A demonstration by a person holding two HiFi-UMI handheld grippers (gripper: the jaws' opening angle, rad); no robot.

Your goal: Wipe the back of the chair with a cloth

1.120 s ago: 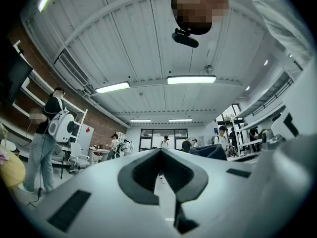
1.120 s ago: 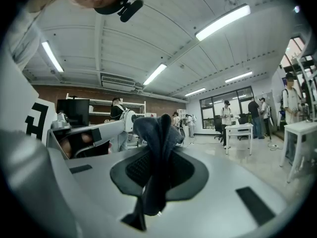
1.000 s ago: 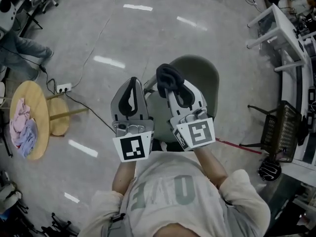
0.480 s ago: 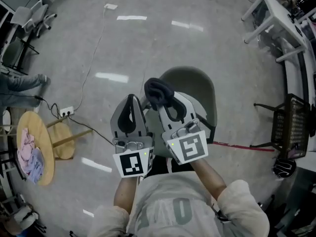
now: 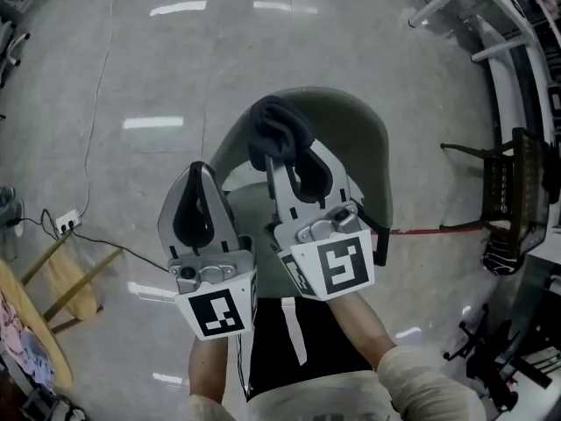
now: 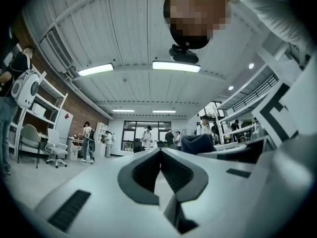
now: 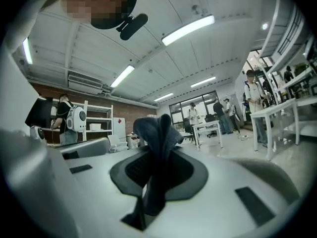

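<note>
Head view: one dark cloth (image 5: 279,132) was pinched between the jaws of the right gripper (image 5: 282,160). It was bunched over the backrest rim of the single olive chair (image 5: 355,134); contact unclear. Left gripper (image 5: 198,172), jaws pressed together on nothing, hung just beside. Two grippers total.

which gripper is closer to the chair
Right. The right gripper, shut on the cloth, is over the chair; the left gripper is off to its left side.
</note>
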